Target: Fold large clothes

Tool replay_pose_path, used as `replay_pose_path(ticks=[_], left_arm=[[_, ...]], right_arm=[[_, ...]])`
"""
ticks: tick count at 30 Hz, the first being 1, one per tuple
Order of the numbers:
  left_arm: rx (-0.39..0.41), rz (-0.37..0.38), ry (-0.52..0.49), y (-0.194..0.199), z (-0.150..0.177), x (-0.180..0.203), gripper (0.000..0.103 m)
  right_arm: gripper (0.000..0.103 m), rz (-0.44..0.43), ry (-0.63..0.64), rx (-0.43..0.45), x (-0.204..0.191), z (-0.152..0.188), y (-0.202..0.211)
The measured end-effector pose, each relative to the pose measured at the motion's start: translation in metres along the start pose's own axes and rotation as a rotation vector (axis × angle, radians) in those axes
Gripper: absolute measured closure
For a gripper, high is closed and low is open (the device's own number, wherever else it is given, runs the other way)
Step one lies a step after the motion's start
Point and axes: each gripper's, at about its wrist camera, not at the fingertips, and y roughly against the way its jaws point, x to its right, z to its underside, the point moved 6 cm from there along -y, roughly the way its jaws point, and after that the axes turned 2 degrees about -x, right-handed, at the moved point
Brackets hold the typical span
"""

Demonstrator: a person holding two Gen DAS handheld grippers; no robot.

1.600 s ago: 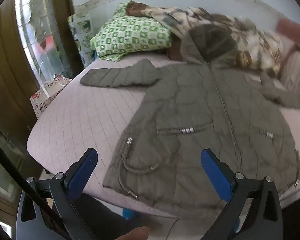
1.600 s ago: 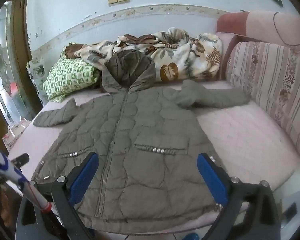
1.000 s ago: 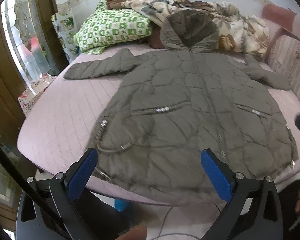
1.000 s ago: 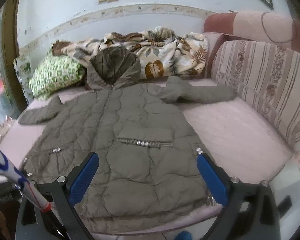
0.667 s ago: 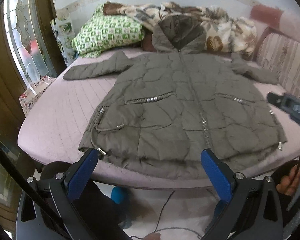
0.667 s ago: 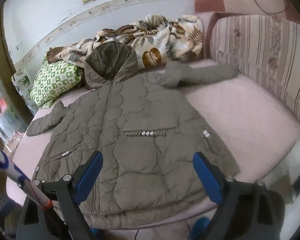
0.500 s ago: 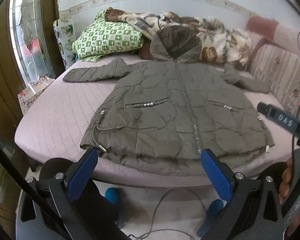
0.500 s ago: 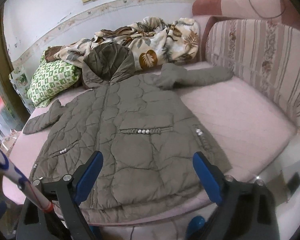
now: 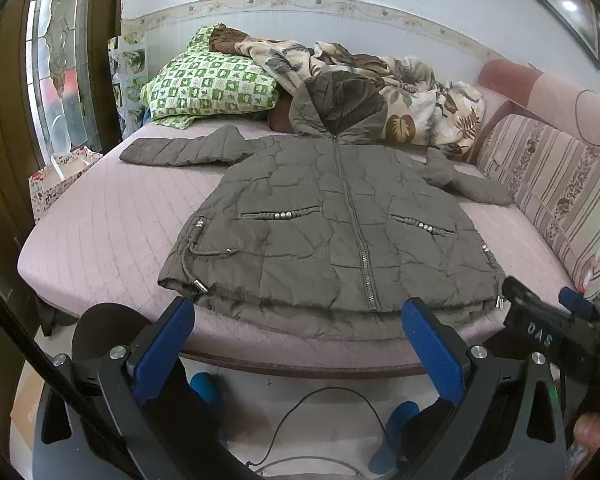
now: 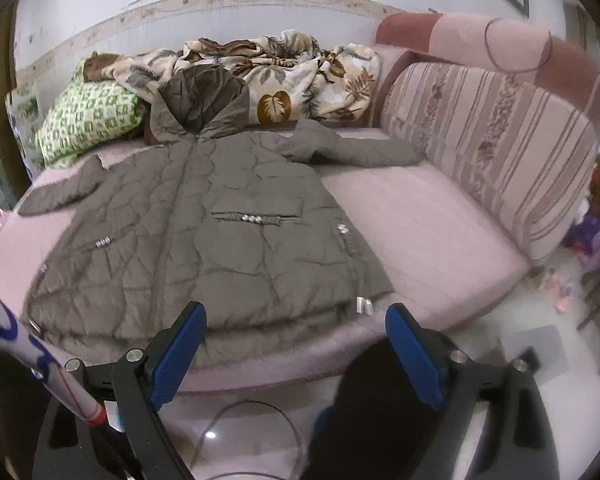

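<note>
An olive quilted hooded jacket (image 9: 324, 224) lies flat, zipped, front up on the pink sofa bed (image 9: 112, 216), sleeves spread to both sides, hood toward the wall. It also shows in the right wrist view (image 10: 204, 232). My left gripper (image 9: 300, 344) is open and empty, off the bed's front edge below the jacket's hem. My right gripper (image 10: 296, 348) is open and empty, just off the front edge near the hem's right corner. The right gripper's body (image 9: 548, 328) shows in the left wrist view at the right.
A green checked pillow (image 9: 212, 84) and a leaf-print blanket (image 9: 404, 80) lie at the back by the wall. A striped backrest cushion (image 10: 492, 140) runs along the right. A cable (image 9: 324, 396) and blue slippers (image 9: 204, 384) lie on the floor below.
Both grippers have pulled back from over the jacket to beyond the bed's front edge and lower. The jacket has not moved. Both grippers stay open.
</note>
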Motion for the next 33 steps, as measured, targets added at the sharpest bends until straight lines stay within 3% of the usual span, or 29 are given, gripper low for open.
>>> replay_pose_path(ticks=[12, 33], left_arm=[[0.017, 0.076, 0.003, 0.007, 0.012, -0.004, 0.0], [0.023, 0.015, 0.023, 0.006, 0.016, -0.015, 0.0]], right_arm=[[0.003, 0.011, -0.061, 0.034, 0.014, 0.018, 0.023], [0.004, -0.059, 0.003, -0.006, -0.015, 0.031, 0.012]])
